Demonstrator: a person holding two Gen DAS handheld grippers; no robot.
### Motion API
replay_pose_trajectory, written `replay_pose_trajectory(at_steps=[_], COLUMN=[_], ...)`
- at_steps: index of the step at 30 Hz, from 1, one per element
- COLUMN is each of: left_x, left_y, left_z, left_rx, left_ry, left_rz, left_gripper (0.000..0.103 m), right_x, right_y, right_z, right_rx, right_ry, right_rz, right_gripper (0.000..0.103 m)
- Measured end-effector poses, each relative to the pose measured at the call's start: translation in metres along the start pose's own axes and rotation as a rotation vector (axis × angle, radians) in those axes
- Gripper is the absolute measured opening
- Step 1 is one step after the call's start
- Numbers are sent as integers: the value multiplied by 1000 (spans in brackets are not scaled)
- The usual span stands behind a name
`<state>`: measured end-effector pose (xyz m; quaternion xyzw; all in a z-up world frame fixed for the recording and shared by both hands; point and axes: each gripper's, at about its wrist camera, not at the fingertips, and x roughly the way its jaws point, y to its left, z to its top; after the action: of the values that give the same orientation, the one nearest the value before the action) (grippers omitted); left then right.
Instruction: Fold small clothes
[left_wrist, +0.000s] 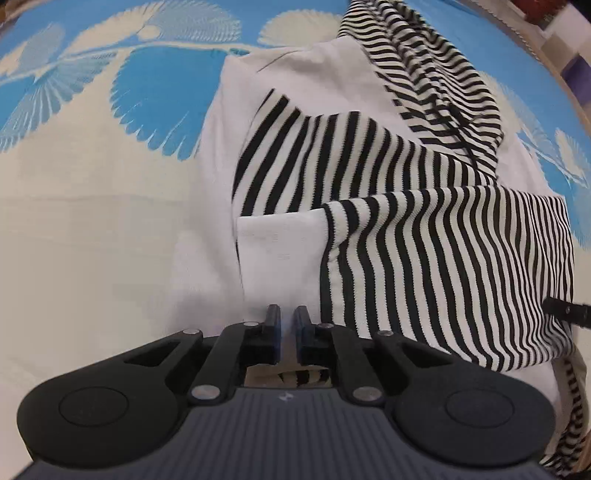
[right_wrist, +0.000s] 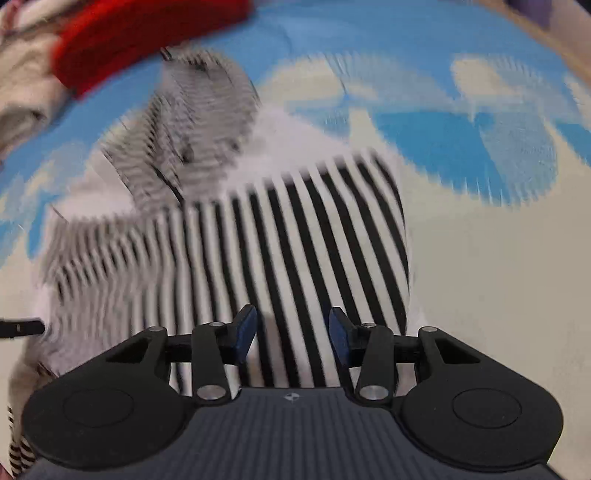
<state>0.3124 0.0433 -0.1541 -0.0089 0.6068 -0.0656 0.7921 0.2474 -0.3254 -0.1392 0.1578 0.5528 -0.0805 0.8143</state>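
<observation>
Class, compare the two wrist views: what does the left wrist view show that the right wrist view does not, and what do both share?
Left wrist only: the left tongs, nearly shut with a thin gap, over the garment's plain white panel.

Right wrist only: the right tongs, open above broad stripes, plus a red cloth at the top left.

Shared: the black-and-white striped garment lying on the blue-and-cream patterned bedspread.

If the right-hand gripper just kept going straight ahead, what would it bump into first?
Probably the striped garment: the right gripper, jaws open, points right at its wide-striped panel. The view is blurred, so depth is unclear.
</observation>
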Motion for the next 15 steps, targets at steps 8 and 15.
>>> replay_pose_trajectory(at_steps=[8, 15], left_x=[2, -34], left_y=[-18, -43], left_z=[4, 16], left_rx=[47, 114], left_ry=[-10, -209], left_rz=[55, 96], left_gripper=[47, 48], right_x=[-11, -32], right_y=[10, 15], right_z=[8, 17], right_rx=[-47, -22], right_ry=[-54, -136], right_rz=[-9, 2], right_gripper=[46, 46])
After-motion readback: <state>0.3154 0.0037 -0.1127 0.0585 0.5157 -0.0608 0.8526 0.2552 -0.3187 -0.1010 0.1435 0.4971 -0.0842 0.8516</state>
